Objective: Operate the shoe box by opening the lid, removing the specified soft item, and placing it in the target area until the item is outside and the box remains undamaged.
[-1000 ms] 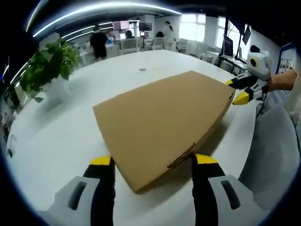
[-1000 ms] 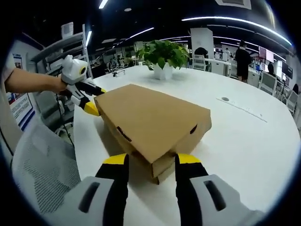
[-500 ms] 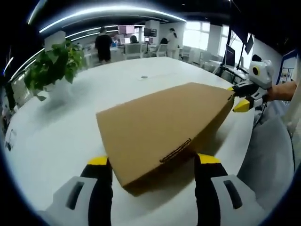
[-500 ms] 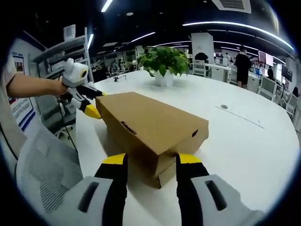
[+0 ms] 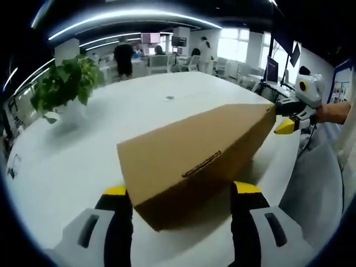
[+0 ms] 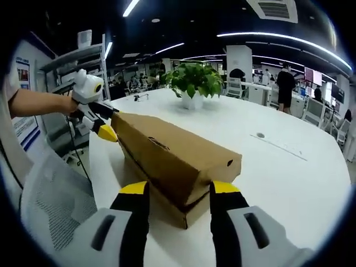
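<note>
- Box point(image 5: 189, 161) is sitting on the white bench point(image 5: 83, 161), lid point(image 6: 167, 146) tilting up off the base along one side.
- Left claw point(image 5: 181, 192) is straddling the near end at 6 o'clock, jaws spread, gripping nothing.
- Right claw point(image 6: 174, 189) is doing likewise at its end; seen from the left view it is at 3 o'clock.
- Judgement: thin cardboard, light, stiff but creasable; lift by the lid's edge, gently.
- Soft item is hidden inside.

shoe box point(image 6: 177, 161) contents hidden, distant people blurred
</note>
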Motion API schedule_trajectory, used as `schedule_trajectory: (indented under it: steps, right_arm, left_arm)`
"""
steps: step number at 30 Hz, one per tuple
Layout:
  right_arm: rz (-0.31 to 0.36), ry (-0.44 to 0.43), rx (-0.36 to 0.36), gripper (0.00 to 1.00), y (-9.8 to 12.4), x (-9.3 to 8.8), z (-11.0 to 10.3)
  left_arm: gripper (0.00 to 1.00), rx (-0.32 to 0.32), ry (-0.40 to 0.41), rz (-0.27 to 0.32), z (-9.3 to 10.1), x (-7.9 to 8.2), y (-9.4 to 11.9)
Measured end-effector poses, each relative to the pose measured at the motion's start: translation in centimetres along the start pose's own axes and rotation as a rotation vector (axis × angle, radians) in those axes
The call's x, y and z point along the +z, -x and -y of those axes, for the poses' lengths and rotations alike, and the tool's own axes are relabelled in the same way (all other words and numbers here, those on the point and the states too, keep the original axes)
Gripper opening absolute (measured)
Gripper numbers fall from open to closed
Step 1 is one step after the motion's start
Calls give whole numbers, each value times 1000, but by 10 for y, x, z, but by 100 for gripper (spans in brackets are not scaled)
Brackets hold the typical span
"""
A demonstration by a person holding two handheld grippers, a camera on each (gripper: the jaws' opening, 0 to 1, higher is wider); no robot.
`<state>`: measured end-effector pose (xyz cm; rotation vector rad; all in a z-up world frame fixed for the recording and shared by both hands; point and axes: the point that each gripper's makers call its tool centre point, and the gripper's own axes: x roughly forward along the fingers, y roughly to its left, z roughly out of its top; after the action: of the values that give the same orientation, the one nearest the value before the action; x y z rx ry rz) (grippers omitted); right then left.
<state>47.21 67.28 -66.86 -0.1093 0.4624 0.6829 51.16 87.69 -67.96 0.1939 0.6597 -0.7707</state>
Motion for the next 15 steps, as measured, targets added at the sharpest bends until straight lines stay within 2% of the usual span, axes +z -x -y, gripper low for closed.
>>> schedule_trajectory:
  steps: [7, 15]
  right_arm:
    - [1, 33, -7, 39, 3, 11, 5]
    - [31, 47, -26, 38, 5, 33, 14]
  left_arm:
    - [73, 15, -22, -3, -2, 7, 3]
    - [68, 59, -25, 42, -11, 29, 8]
